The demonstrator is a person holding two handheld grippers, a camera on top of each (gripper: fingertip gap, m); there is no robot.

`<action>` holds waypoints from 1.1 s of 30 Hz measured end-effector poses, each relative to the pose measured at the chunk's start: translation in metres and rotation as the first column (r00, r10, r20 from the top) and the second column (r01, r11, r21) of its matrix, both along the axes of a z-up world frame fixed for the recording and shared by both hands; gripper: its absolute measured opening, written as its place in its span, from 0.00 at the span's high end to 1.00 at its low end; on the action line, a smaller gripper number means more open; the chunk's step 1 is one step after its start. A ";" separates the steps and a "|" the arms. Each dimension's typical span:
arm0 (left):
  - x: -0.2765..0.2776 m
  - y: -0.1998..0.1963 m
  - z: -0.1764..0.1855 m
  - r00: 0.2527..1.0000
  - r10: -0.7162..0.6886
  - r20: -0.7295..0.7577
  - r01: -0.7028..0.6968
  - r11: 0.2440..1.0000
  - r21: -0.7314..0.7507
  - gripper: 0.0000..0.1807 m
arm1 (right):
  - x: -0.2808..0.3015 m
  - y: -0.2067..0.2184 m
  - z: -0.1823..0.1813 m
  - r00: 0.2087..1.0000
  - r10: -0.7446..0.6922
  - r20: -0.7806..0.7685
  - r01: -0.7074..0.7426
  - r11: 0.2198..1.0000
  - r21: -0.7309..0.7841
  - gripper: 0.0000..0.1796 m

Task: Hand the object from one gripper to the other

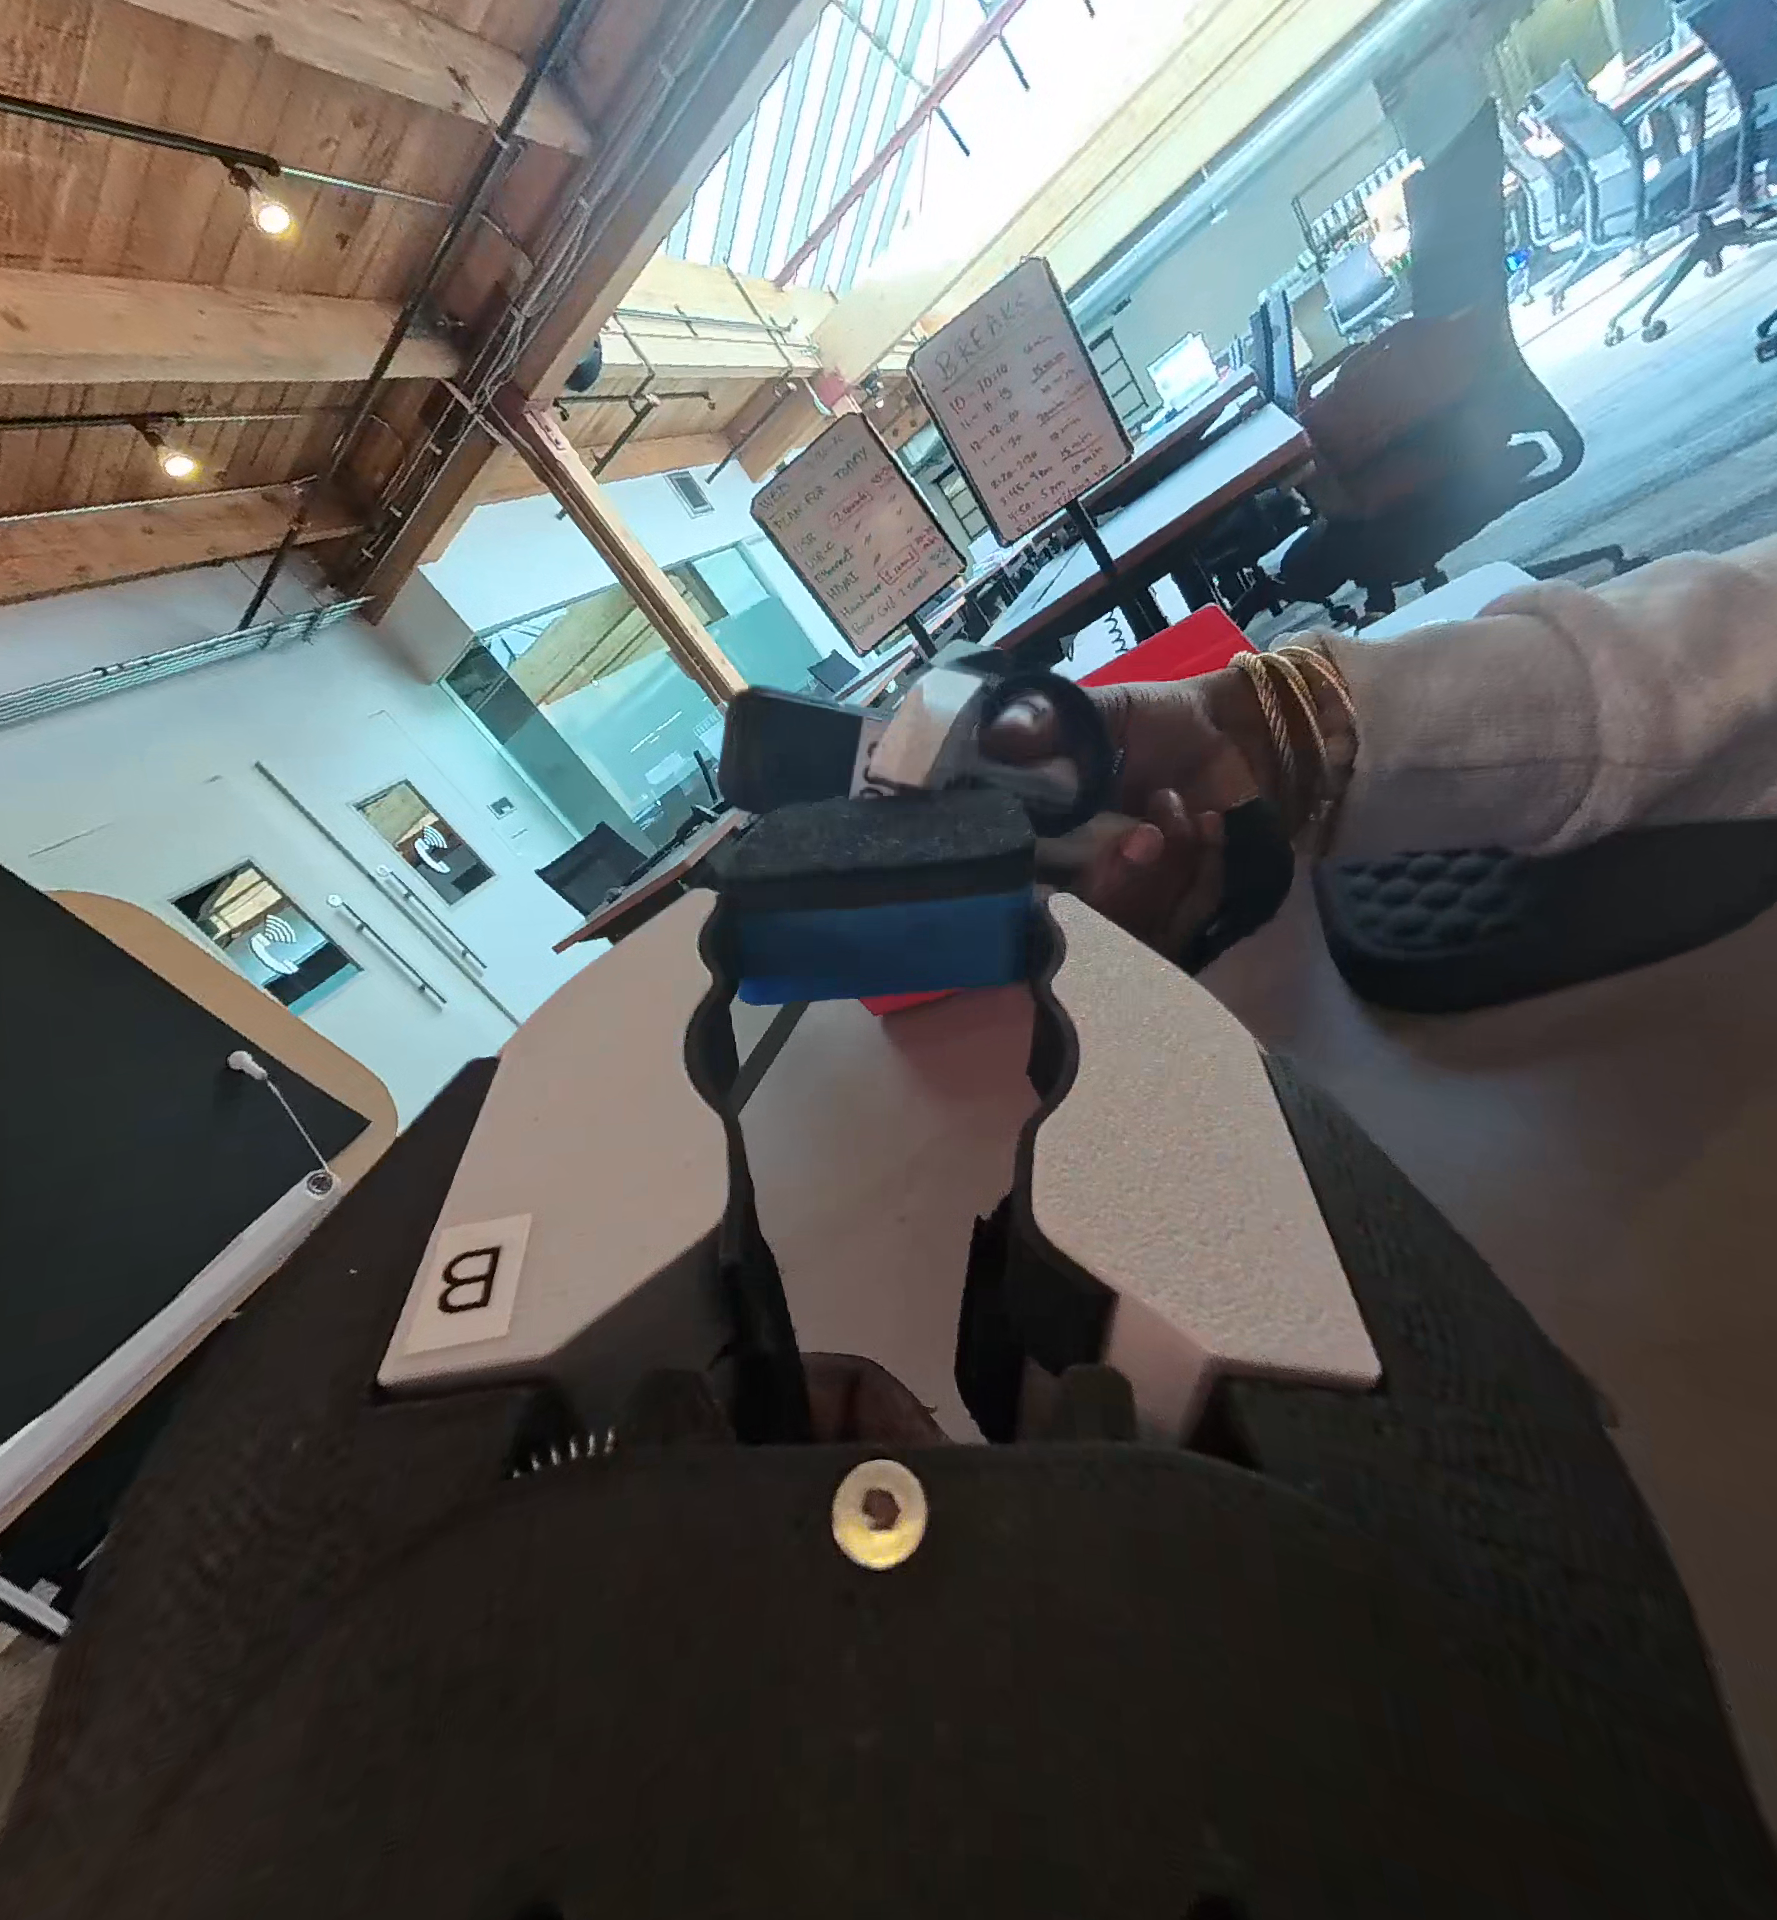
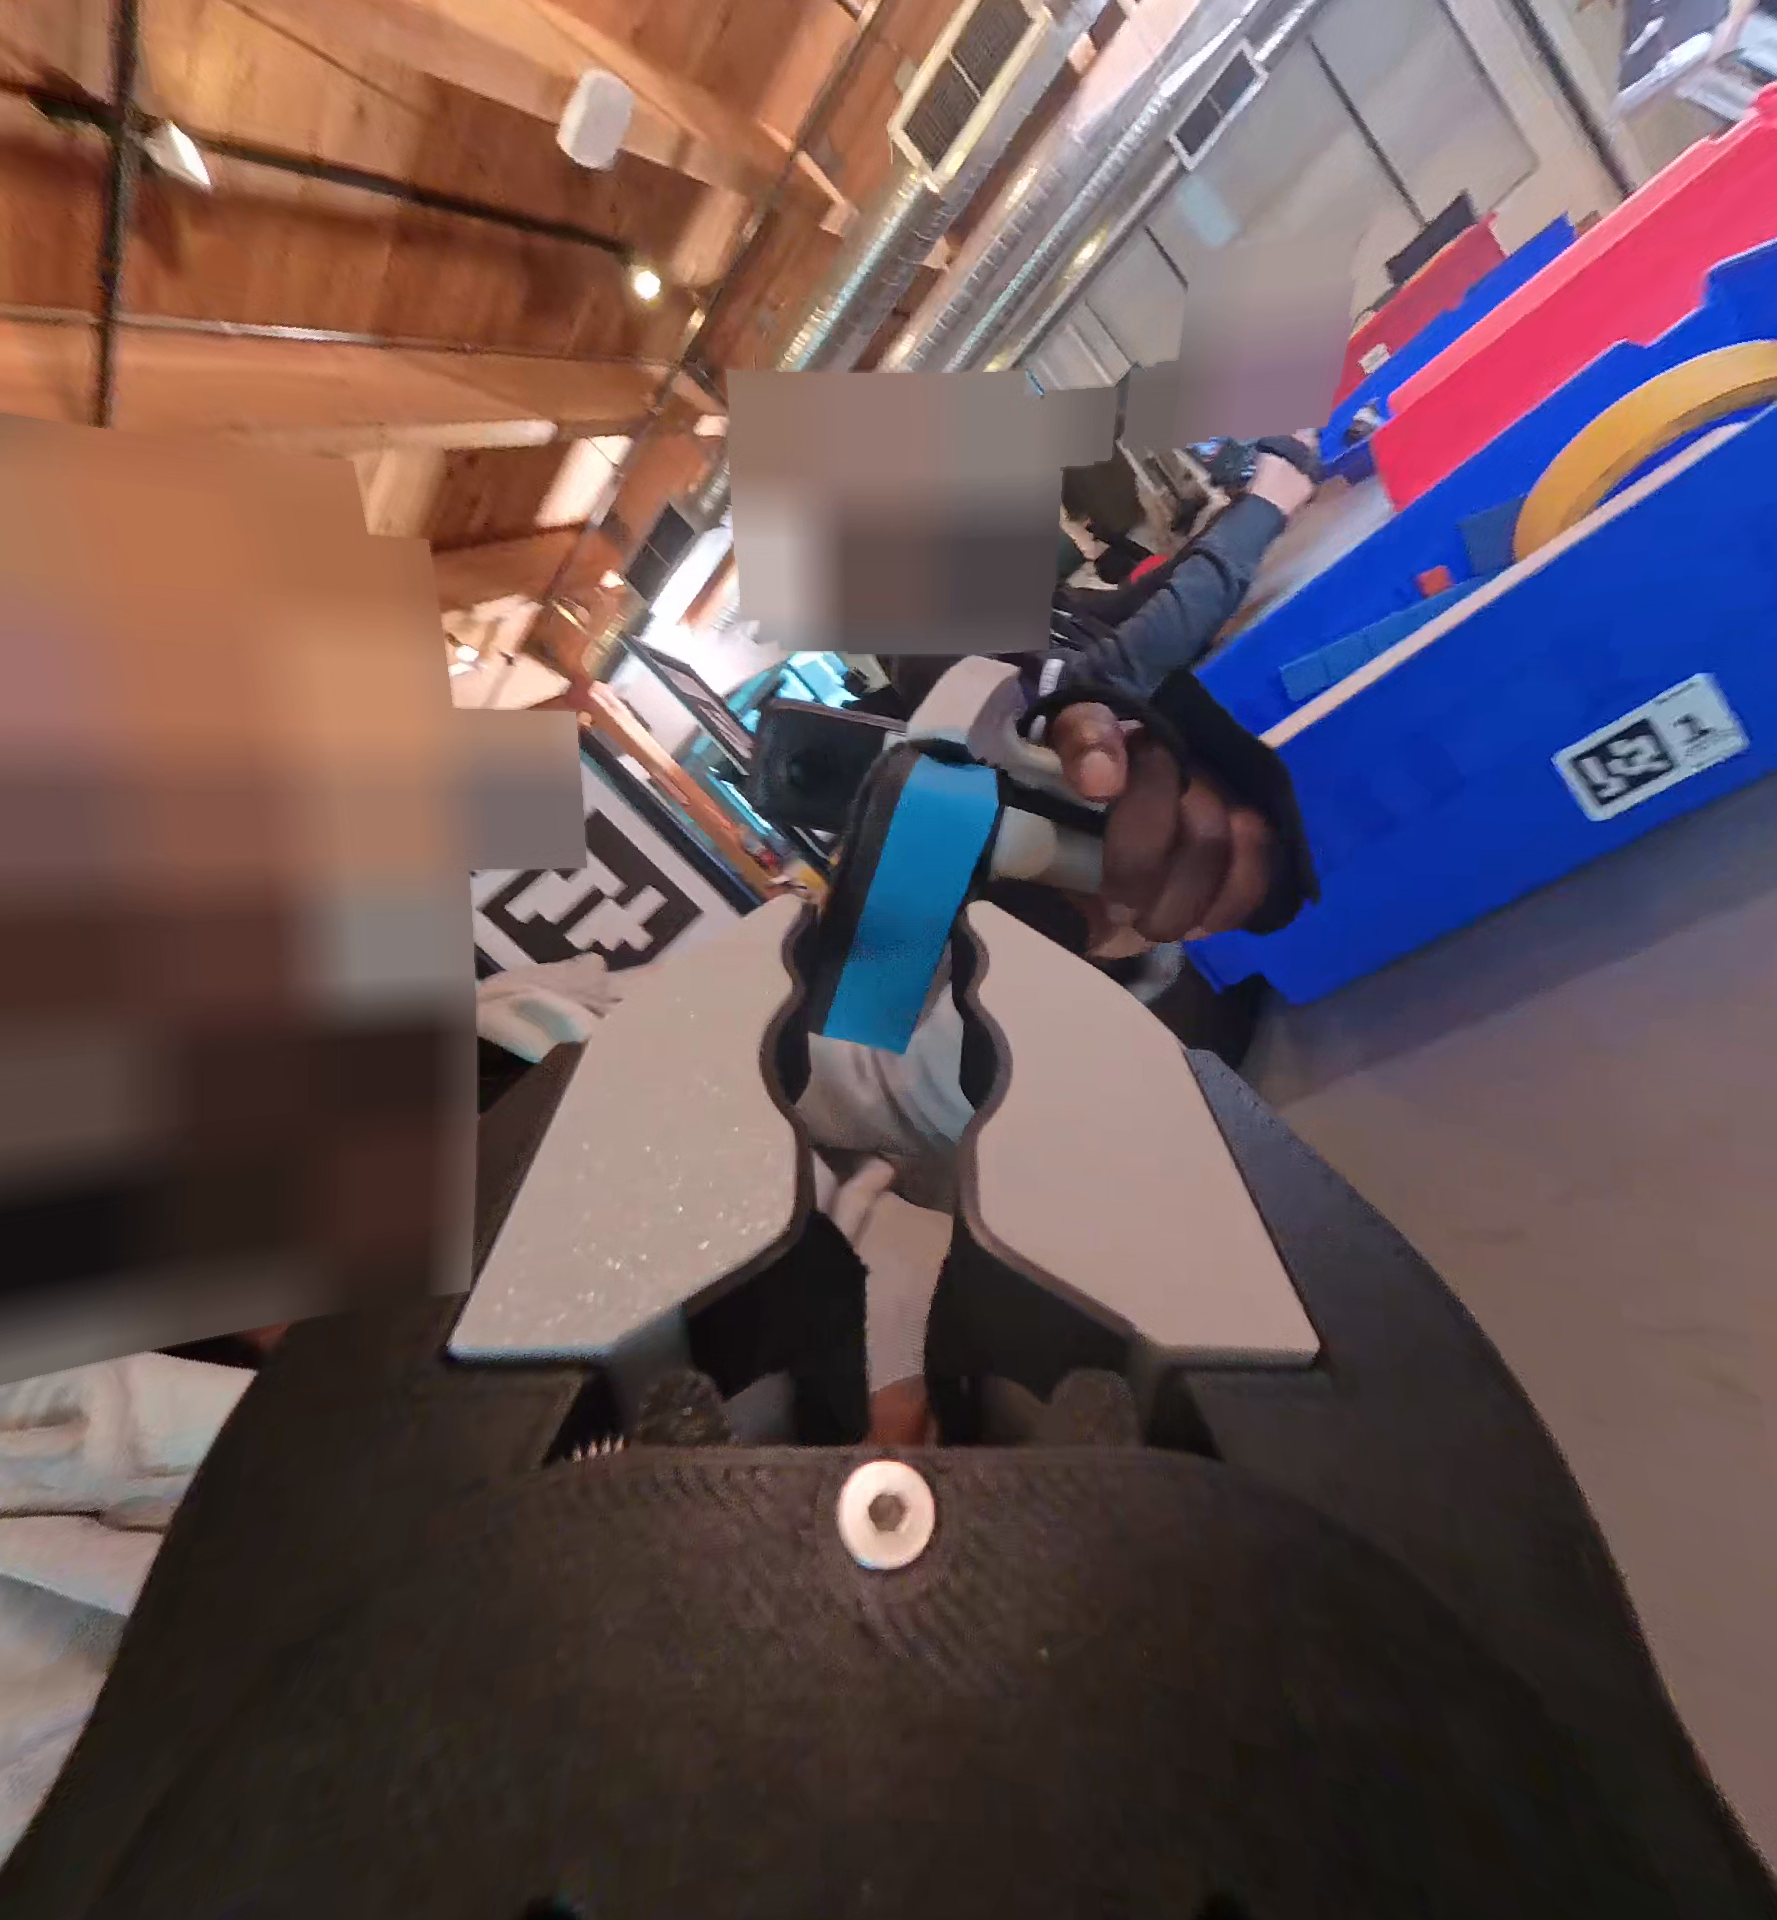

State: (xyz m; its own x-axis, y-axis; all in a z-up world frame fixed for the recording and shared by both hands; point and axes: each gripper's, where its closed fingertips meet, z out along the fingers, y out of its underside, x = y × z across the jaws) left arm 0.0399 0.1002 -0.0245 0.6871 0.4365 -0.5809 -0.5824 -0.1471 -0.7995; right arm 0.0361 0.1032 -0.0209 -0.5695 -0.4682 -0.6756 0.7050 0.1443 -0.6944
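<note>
Mid-handover. Blue rectangular eraser with black felt face is up in the air above the grey tabletop, touching nothing but jaws.

My left gripper: jaws clenched across the eraser's long side, felt face up, a tip on each end. Firm grip, no visible gap.

My right gripper: jaws drawn in around the same eraser, which stands on end in this view. The felt edge sits against one tip and the blue edge against the other. It looks clamped too, though contact on the felt side is hard to read.

Each gripper shows just beyond the eraser in the other's view. My right hand and left hand are wrapped on the handles. The blue plastic bin sits well to the side of the eraser, out of the path.

Judgement: this is the double-hold stage, so one side lets go next. I can't tell from here which side is the giver.

To do it well:
- Confirm the receiving jaws are squeezing the solid blue body, not just felt, because felt compresses and slips.
- Hold both grippers motionless relative to the eraser.
- Open the giving jaws fully before backing away, straight back along their own fingers.

Risks: pulling apart while both are clenched twists the eraser out. An early release drops it onto the tabletop.
</note>
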 end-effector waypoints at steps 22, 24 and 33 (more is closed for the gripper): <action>0.010 -0.007 0.022 0.756 -0.446 0.479 0.231 0.866 0.443 0.88 | 0.009 0.001 0.016 0.689 -0.340 -0.640 0.216 0.939 -0.267 0.88; 0.010 -0.008 0.022 0.803 -0.403 0.438 0.228 0.888 0.399 0.88 | 0.009 0.001 0.016 0.714 -0.330 -0.617 0.218 0.943 -0.253 0.87; 0.003 -0.003 0.005 0.999 -0.032 0.029 0.031 0.999 0.015 0.88 | -0.015 0.001 0.002 0.997 -0.078 0.023 0.078 0.997 -0.006 0.55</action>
